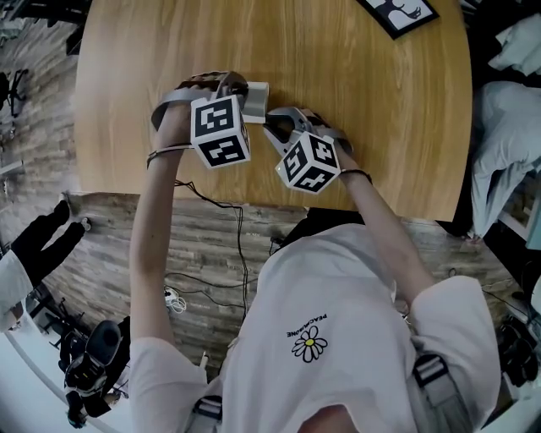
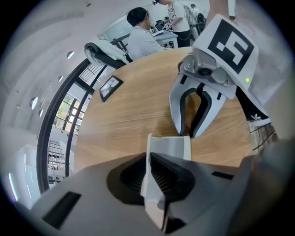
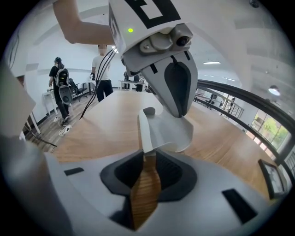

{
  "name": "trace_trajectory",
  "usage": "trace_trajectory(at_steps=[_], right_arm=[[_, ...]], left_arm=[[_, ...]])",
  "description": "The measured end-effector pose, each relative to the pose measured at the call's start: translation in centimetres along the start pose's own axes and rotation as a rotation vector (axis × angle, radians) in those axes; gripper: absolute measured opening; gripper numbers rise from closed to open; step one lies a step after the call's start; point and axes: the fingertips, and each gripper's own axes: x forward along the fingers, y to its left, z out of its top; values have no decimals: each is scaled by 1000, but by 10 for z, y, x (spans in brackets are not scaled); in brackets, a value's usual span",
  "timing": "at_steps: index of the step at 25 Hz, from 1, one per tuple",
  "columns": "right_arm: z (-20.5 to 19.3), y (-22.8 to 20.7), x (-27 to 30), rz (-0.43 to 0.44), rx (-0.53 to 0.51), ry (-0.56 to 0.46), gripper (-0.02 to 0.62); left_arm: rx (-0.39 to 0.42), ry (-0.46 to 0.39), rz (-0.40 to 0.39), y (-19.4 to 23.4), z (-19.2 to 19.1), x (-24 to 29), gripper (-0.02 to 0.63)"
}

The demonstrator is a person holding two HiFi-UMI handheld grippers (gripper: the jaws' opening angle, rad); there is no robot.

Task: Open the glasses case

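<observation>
At upper left of the head view the left gripper is clamped on one thin wall of the pale grey fold-flat glasses case, held over the round light-wood table; the right gripper is pinched on its splayed opposite flap edge. The walls are best drawn apart gently, with the left hold steady; whether glasses lie inside cannot be told.

The case is held over the table, near its front edge, with the left gripper at its left and the right gripper at its right. A frame is laid far right, well apart.
</observation>
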Motion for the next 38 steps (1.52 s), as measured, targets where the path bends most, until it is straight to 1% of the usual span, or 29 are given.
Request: trace_trajectory(at_steps=[1, 2, 3, 4, 7, 9, 11, 13, 14, 16, 17, 19, 20, 21, 22, 23, 24, 25, 27, 29, 30, 32, 33, 34, 38], right_arm=[[1, -1, -2, 0, 17, -7, 99], [1, -3, -6, 2, 33, -12, 116], [2, -3, -10, 4, 44, -16, 135], [4, -4, -14, 2, 50, -21, 143], [16, -12, -35, -29, 51, -62, 144], [30, -23, -51, -61, 47, -109, 144], [46, -34, -71, -97, 37, -162, 143], [65, -44, -95, -134, 43, -224, 143], [78, -49, -107, -153, 50, -265, 143], [108, -59, -135, -193, 63, -364, 139], [122, -61, -150, -214, 72, -414, 133], [147, -65, -182, -270, 99, -503, 117], [157, -68, -198, -308, 113, -545, 94], [167, -71, -214, -349, 124, -589, 45], [176, -72, -229, -383, 135, -632, 11], [184, -72, -242, -407, 140, -670, 11], [190, -70, -252, -421, 139, -699, 11], [197, -65, -261, -427, 133, -726, 10], [211, -49, -273, -430, 103, -766, 8], [218, -33, -277, -434, 52, -762, 8], [218, -27, -275, -433, 28, -750, 8], [216, -15, -272, -427, 2, -731, 8], [214, -10, -270, -421, 0, -724, 8], [211, -5, -269, -414, 1, -715, 8], [204, 7, -262, -384, 10, -676, 6]], left_arm=[[-17, -6, 7, 3, 1, -2, 41], [-35, -16, 14, 5, 3, -4, 84], [-52, -27, 21, 8, 4, -9, 140], [-65, -36, 30, 10, 5, -14, 150], [-92, -54, 77, 20, 7, -36, 137], [-136, -89, 128, 32, 11, -56, 118], [-229, -169, 182, 45, 20, -82, 117], [-346, -284, 248, 54, 29, -117, 117], [-402, -342, 297, 59, 32, -138, 117], [-501, -436, 439, 66, 33, -183, 110], [-541, -467, 523, 66, 33, -206, 70], [-606, -513, 681, 58, 34, -248, 43], [-629, -536, 751, 53, 36, -267, 40], [-642, -560, 821, 48, 39, -285, 37], [-652, -584, 892, 43, 41, -301, 35], [-675, -610, 961, 37, 40, -314, 35], [-721, -639, 1025, 29, 37, -324, 35], [-789, -675, 1083, 21, 31, -331, 35], [-958, -754, 1175, 1, 19, -340, 31], [-1096, -804, 1224, -20, 10, -343, 26], [-1155, -816, 1231, -30, 7, -340, 21], [-1251, -817, 1219, -47, 3, -327, 17], [-1278, -811, 1211, -53, 4, -321, 18], [-1285, -802, 1205, -58, 6, -316, 18], [-1244, -777, 1226, -62, 15, -317, 17]])
